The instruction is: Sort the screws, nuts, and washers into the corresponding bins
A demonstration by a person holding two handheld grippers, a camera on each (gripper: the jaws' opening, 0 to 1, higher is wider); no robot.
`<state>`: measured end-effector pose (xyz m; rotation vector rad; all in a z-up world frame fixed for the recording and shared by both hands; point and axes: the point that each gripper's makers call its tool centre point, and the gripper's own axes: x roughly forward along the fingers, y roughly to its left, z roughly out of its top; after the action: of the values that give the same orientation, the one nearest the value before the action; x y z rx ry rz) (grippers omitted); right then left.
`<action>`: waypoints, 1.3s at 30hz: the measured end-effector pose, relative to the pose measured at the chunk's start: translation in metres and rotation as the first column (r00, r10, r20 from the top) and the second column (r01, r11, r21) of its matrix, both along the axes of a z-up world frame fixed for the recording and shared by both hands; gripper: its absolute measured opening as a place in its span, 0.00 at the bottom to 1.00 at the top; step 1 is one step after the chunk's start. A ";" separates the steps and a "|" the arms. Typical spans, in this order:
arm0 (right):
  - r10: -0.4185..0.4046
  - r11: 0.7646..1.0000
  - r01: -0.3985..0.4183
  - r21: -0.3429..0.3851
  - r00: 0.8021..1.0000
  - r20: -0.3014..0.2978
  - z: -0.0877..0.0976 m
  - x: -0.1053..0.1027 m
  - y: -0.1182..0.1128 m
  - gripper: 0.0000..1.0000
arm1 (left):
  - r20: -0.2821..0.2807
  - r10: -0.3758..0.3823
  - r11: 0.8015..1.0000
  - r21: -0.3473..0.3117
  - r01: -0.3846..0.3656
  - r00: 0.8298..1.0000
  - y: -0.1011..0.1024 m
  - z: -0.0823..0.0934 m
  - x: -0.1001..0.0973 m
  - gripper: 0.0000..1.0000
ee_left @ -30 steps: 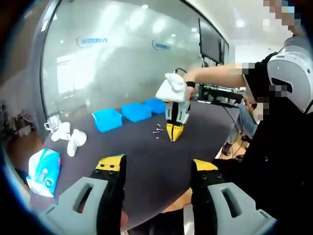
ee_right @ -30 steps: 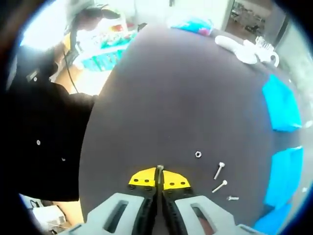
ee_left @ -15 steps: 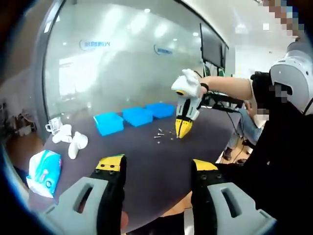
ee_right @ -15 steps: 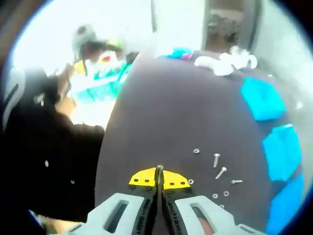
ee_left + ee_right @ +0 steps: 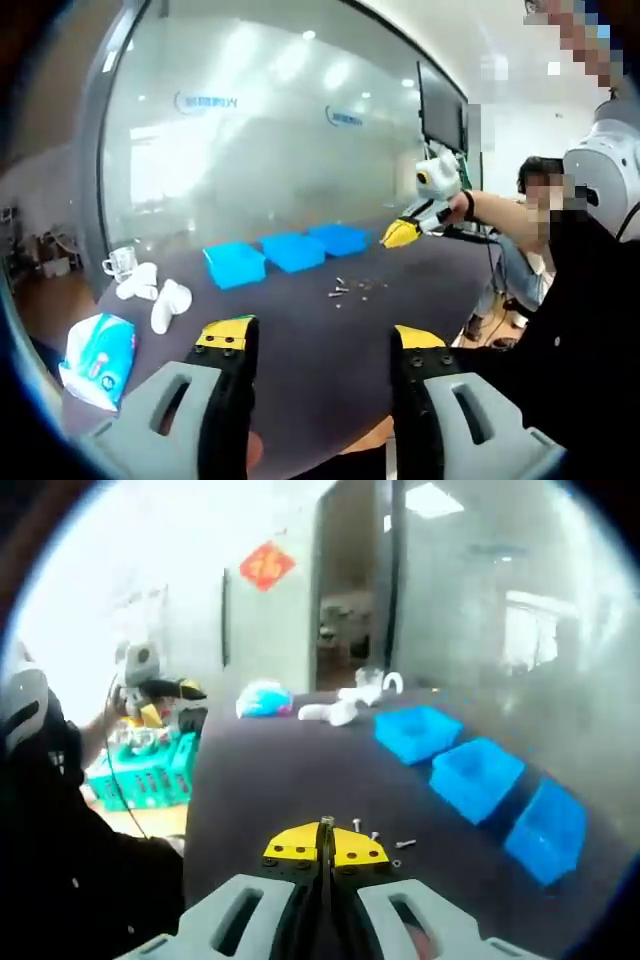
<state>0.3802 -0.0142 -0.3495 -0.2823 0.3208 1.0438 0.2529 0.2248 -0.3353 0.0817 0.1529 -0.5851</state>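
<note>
Three blue bins (image 5: 293,251) stand in a row on the dark table (image 5: 300,340); the right gripper view has them as (image 5: 478,770). Loose screws, nuts and washers (image 5: 350,288) lie in front of the bins. My left gripper (image 5: 322,338) hangs open over the near table edge with nothing between its jaws. A gloved hand holds my right gripper (image 5: 402,234) high above the table's right side, beyond the loose parts. In its own view the right gripper (image 5: 326,832) is shut on a small screw (image 5: 326,823), with a few loose screws (image 5: 378,837) just past the tips.
White rounded objects (image 5: 160,298), a glass mug (image 5: 120,262) and a tissue pack (image 5: 95,350) sit at the table's left end. A green basket (image 5: 140,770) stands beyond the table's edge. A glass wall runs behind the bins. A seated person is at the far right.
My right gripper has lifted off the table by the loose parts and swung up and to the right, still shut on the screw. The left gripper has stayed open.
</note>
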 end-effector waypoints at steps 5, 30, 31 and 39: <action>-0.198 0.973 0.183 0.142 0.975 0.098 0.023 0.006 -0.030 0.00 | 0.008 0.001 1.000 0.002 -0.001 1.000 0.000 0.001 0.001 0.51; -0.555 0.815 0.491 0.306 0.815 0.170 0.045 0.082 -0.105 0.00 | 0.045 0.038 0.999 -0.015 -0.037 0.998 0.006 0.012 -0.001 0.51; -0.562 0.812 0.500 0.302 0.808 0.174 0.045 0.090 -0.107 0.00 | 0.044 0.040 0.999 -0.017 -0.039 0.998 0.006 0.012 -0.001 0.51; -0.607 0.787 0.552 0.274 0.773 0.187 0.054 0.147 -0.115 0.00 | 0.038 0.061 0.998 -0.025 -0.061 0.997 0.013 0.009 -0.004 0.51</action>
<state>0.5270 -0.1292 -0.2952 -0.1163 0.0404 0.4008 0.2485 0.2374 -0.3261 0.0648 0.1100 -0.5240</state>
